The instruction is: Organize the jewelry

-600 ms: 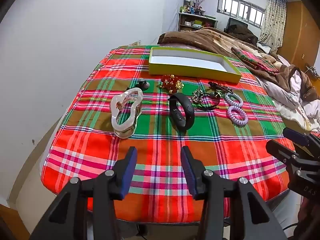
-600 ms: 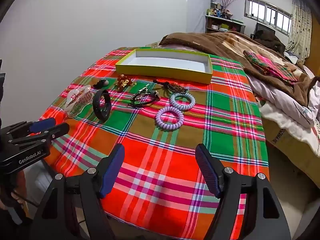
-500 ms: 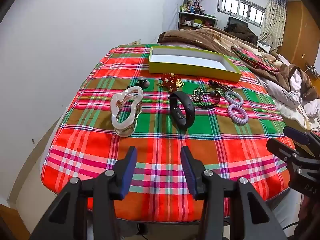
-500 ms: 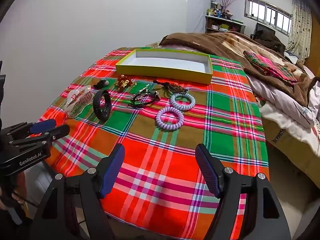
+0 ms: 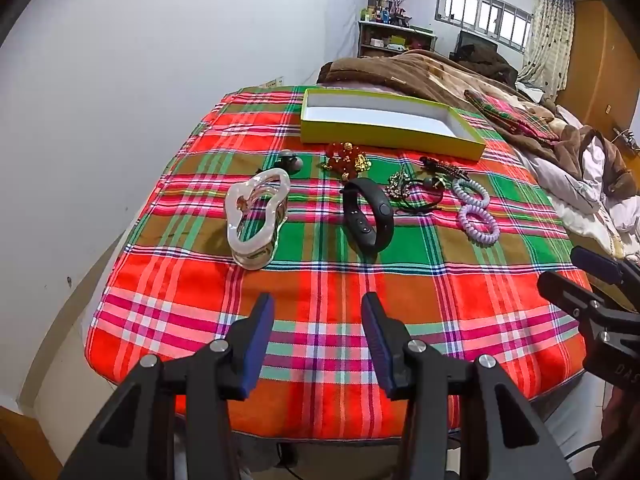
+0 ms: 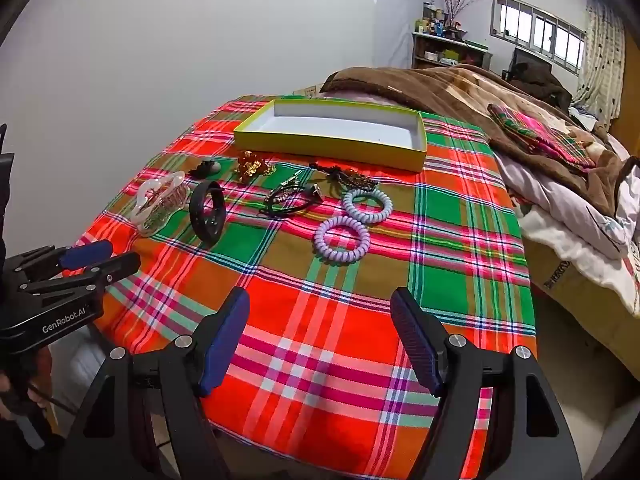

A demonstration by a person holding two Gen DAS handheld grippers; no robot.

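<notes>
The left gripper (image 5: 317, 334) and the right gripper (image 6: 320, 336) are both hovering open and empty over the near edge of the surface (image 6: 340, 320), while the jewelry (image 6: 280, 200) is lying in front of the yellow box (image 6: 332, 130).

white wall (image 5: 160, 60), window (image 6: 536, 36), bed (image 6: 460, 92)

Your left wrist cam sits low at the near edge of the red-and-green plaid tablecloth (image 5: 320, 280), looking forward toward the shallow yellow-green cardboard tray (image 5: 384, 136). Your right wrist cam looks the same way from further right. Both share the cloth, tray (image 6: 332, 146) and jewelry row, and each catches the other gripper at its edge.
</notes>
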